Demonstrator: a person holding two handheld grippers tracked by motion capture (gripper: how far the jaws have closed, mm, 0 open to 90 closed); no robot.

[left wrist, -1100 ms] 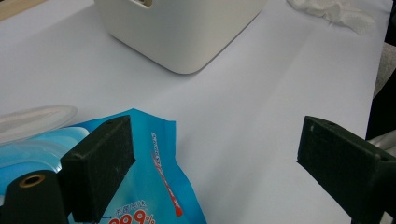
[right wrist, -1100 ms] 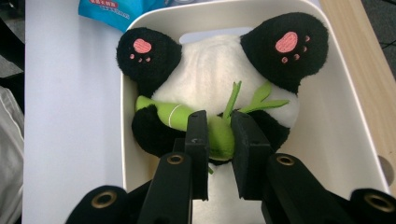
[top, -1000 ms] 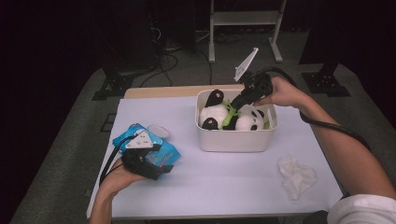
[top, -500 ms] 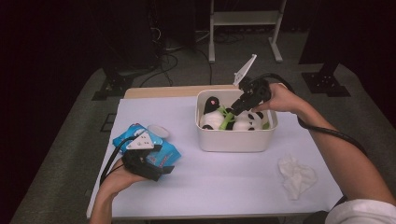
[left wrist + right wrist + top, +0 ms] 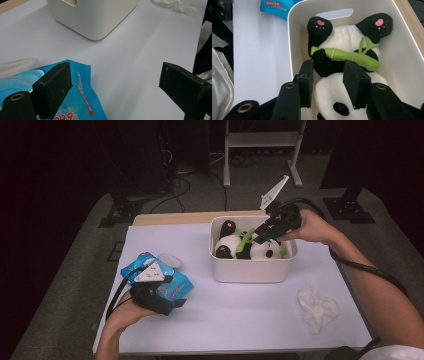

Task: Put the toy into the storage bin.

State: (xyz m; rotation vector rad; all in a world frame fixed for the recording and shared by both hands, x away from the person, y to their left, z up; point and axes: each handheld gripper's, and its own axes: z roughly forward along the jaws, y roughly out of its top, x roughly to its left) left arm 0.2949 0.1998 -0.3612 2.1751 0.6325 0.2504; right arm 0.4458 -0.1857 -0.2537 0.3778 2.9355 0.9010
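Your right claw [image 5: 264, 232] has just been opening over the white bin [image 5: 250, 270]. A second ago it was clenched on the plush panda [image 5: 245, 247]; now its pads stand apart on either side of the panda's dark arm, no longer pressing, so the toy is released. The panda lies on its back inside the bin, a green bamboo stalk [image 5: 347, 56] across its chest. That drop looks finished; your hand has room to back away.

Your left claw [image 5: 167, 302] rests spread wide and empty on the surface [image 5: 240, 315], one pad over the blue wipes pack [image 5: 172, 282].

Count: one panda, one bin, one wipes pack, one crumpled tissue [image 5: 317, 309], two claws.
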